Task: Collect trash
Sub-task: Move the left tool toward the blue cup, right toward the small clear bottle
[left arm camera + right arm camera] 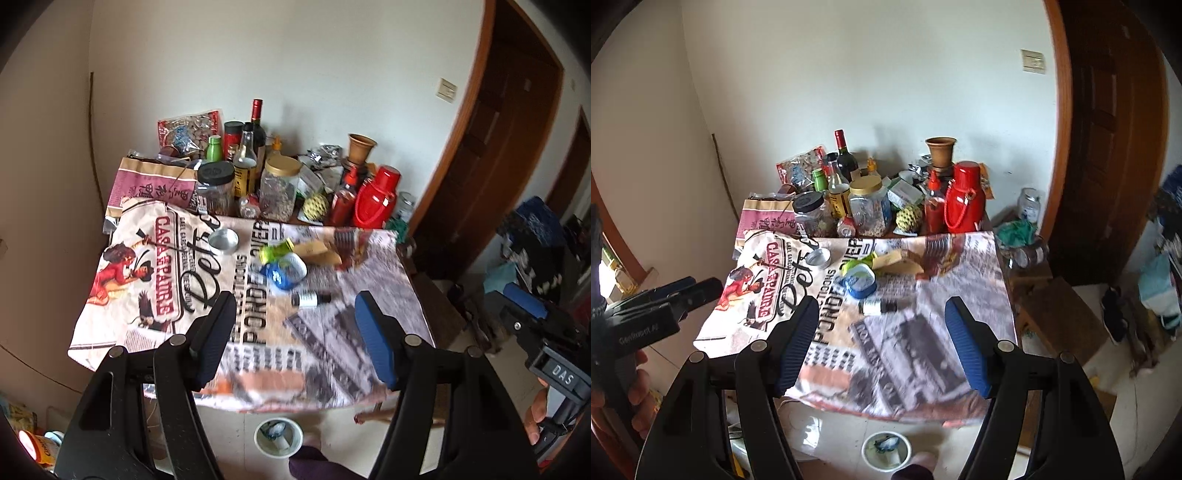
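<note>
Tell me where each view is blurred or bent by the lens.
Left wrist view: the printed cloth smears near its front edge, and the door frame bows. Right wrist view: the same cloth smears in front, the small bottle is soft, and the door frame curves.

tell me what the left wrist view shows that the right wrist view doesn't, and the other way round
Only the left wrist view shows the right gripper at its right edge, and an orange-labelled container on the floor at bottom left.

Only the right wrist view shows the left gripper at its left edge, and a clear glass jar right of the table.

Both show the printed tablecloth, small round metal tin, blue and white plastic tub, small dark bottle lying on its side, red thermos flask and white bin on the floor. Both grippers are open and empty.
</note>
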Available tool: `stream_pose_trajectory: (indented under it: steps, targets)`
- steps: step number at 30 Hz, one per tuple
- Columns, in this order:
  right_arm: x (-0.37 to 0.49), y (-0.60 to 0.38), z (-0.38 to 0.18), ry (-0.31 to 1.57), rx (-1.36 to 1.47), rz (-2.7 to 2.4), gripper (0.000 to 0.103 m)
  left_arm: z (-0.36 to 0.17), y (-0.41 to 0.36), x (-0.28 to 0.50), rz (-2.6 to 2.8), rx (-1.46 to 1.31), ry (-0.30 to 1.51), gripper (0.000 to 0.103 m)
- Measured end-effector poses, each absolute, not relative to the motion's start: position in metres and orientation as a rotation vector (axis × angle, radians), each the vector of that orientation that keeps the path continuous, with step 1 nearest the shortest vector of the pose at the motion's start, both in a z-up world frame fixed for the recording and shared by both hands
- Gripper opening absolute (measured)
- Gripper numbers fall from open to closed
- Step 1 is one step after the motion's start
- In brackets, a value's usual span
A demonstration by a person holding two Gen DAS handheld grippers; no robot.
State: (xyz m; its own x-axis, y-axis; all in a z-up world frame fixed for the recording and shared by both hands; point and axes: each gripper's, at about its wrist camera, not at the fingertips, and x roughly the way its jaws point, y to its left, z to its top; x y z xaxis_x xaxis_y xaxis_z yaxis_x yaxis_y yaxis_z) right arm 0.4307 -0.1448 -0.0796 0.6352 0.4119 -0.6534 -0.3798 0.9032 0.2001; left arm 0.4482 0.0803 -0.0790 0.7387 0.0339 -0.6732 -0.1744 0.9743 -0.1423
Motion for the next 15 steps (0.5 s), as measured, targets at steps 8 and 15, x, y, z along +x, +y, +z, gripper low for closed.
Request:
stream_pose_trajectory:
  steps: [8,15]
  targets:
    - [0.495,-0.152,-0.090,0.778,-0.003,0.535,0.067,-0.097,0.073,0.511,0.186,-0.233,0.790,0.066]
    - [0.533,-0.147,-0.117,0.860,0.039,0.560,0.067,-0.123,0.082,0.551,0.188,-0.249,0.855,0.066]
